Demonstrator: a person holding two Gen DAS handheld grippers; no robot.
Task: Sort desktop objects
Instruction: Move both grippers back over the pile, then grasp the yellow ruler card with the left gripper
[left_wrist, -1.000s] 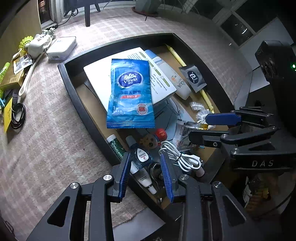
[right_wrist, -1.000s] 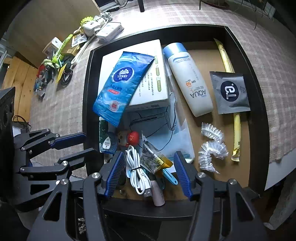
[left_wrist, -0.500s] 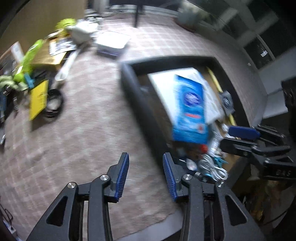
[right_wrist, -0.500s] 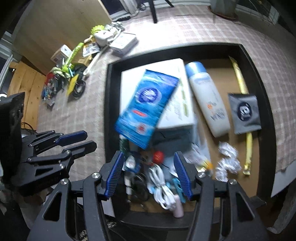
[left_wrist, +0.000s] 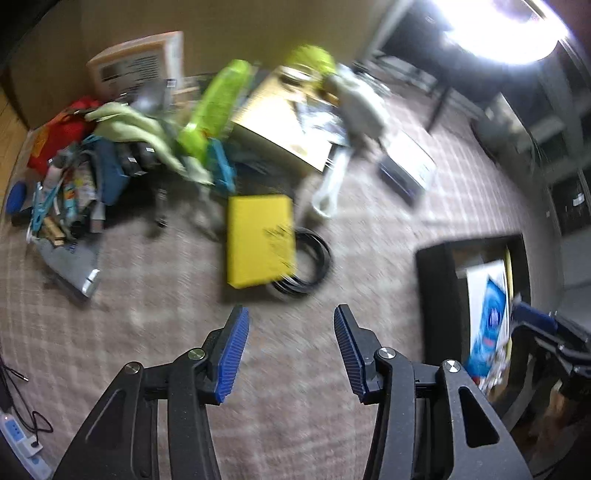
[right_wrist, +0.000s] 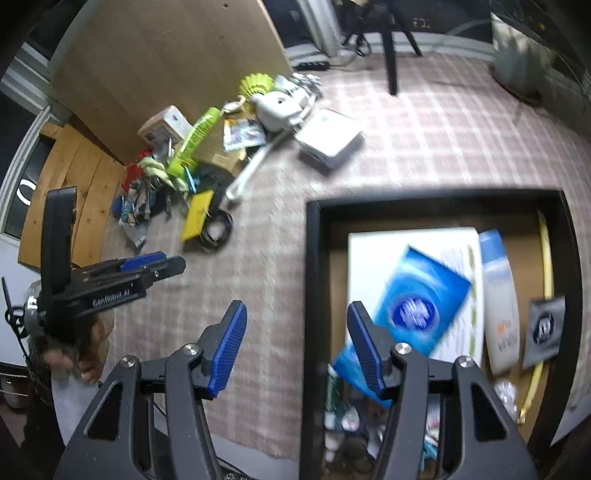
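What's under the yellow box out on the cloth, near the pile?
The yellow box partly lies on a coil of black cable, whose loops show at its right edge. How far the coil runs beneath is covered; the picture is blurred.

A lived-in home room is showing: checked carpet (right_wrist: 424, 147) lying under the tongs, household clutter (left_wrist: 155, 155) piling ahead by a wooden panel (right_wrist: 166, 55), chair legs (right_wrist: 389, 55) standing beyond.

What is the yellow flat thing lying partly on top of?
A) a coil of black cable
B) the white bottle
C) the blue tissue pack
A: the yellow flat thing covers part of the coil of black cable on the checked cloth, outside the black tray.
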